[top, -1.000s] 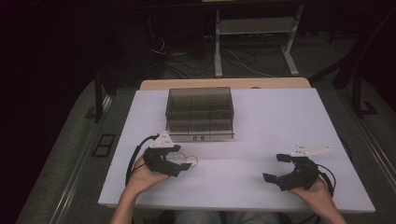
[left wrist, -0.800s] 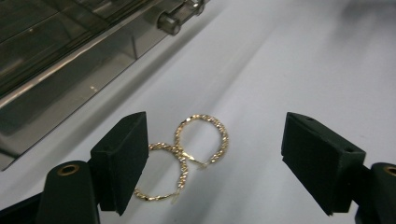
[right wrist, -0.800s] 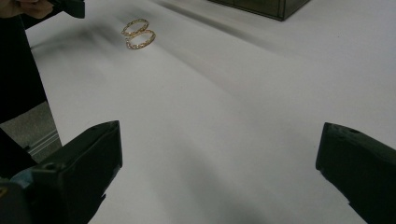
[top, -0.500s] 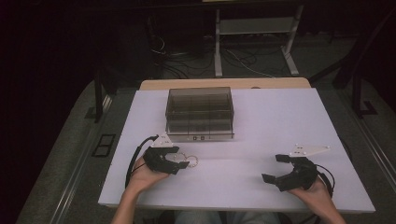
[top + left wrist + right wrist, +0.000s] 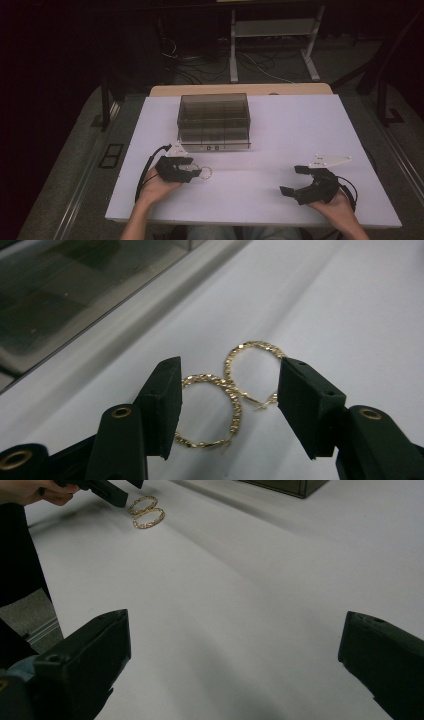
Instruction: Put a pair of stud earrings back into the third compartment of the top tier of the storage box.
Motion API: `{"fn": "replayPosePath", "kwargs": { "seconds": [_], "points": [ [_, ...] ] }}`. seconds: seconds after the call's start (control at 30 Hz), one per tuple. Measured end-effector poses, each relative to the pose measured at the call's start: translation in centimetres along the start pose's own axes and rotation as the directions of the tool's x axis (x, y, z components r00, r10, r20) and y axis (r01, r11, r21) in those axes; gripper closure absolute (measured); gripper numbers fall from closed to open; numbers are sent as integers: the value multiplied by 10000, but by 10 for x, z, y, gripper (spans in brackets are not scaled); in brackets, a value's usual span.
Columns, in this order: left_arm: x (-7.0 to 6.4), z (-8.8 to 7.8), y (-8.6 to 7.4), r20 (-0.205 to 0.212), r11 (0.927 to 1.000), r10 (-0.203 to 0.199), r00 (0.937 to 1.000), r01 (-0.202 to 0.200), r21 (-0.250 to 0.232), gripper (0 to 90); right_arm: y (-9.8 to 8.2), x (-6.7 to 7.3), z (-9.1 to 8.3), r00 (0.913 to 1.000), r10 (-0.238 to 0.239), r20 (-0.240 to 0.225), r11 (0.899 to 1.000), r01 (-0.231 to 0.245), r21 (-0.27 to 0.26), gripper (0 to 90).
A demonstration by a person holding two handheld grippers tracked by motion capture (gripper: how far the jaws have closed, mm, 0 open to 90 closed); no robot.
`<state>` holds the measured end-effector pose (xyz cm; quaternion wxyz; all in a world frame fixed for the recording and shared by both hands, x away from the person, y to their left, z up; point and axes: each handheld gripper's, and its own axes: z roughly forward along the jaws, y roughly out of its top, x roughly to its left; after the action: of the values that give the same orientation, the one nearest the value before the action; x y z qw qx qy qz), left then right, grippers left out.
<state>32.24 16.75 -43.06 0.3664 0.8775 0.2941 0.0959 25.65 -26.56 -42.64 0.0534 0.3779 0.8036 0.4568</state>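
Where table (image 5: 280, 125) lies bare, earrings (image 5: 227, 392) mid-claw (image 5: 227, 405)

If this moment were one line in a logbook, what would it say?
left tool: open, straddling two gold hoop earrings on white table | right tool: open, holding nothing | smoky clear box: beyond the earrings

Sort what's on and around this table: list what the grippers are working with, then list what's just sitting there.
In play:
- two gold hoop earrings, lying on the table between the open jaws of the left gripper
- smoked clear organizer box, just behind them, a likely destination

Idle:
- right gripper, open, over bare white table
- metal stand and cables on the floor beyond
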Motion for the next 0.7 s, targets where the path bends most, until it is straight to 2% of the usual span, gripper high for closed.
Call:
{"fn": "replayPosePath", "kwargs": {
  "seconds": [0.3, 0.4, 0.5, 0.7],
  "points": [
    [0, 6, -2, -190, 9992, -26, 9998, 33, 389, 511, 0, 0, 2, 10000, -8, -30, 9999, 8, 106, 0],
    [0, 8, -2, -318, 9983, -45, 9995, 63, 581, 566, 0, 0, 3, 10000, -1, -13, 9999, 1, 109, 0],
    [1, 8, -2, -297, 9983, -90, 9995, 107, 570, 622, 0, 0, 3, 10000, 22, -15, 9999, -22, 113, 0],
    [-1, 8, -2, -204, 9979, 24, 9998, -11, 642, 647, 0, 0, 3, 10000, -30, -29, 9999, 30, 127, 0]
  ]
}}
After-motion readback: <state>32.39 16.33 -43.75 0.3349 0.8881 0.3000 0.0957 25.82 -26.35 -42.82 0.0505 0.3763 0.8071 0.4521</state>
